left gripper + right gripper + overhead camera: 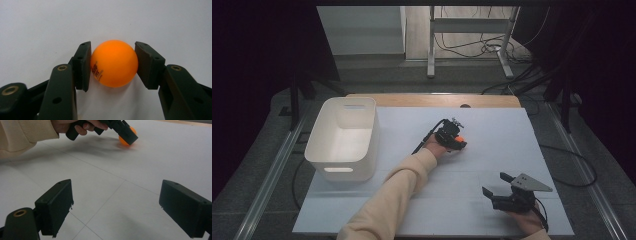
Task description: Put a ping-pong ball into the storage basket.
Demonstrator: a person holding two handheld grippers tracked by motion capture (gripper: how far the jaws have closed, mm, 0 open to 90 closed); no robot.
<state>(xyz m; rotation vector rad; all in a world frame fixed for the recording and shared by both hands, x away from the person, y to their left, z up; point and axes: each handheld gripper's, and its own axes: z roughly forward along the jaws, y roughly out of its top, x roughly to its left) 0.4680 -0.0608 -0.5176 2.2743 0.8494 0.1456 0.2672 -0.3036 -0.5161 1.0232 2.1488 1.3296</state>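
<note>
An orange ping-pong ball (114, 63) with small printed lettering rests on the white table between the two black jaws of my left gripper (112, 46), and both pads touch its sides. From above, that gripper (456, 142) points down at the ball (459, 140) near the table's middle, held by a hand in a cream sleeve. My right gripper (493, 182) stands open at the near right with nothing between its jaws. In its own view, the right gripper (117, 192) looks across the table at the ball (123, 140) under the left gripper (128, 135).
A white plastic bin (339, 169) with handle slots stands at the table's left. The white table sheet (492, 125) stretches to a wooden strip at the back. Cables and a metal frame lie on the floor beyond.
</note>
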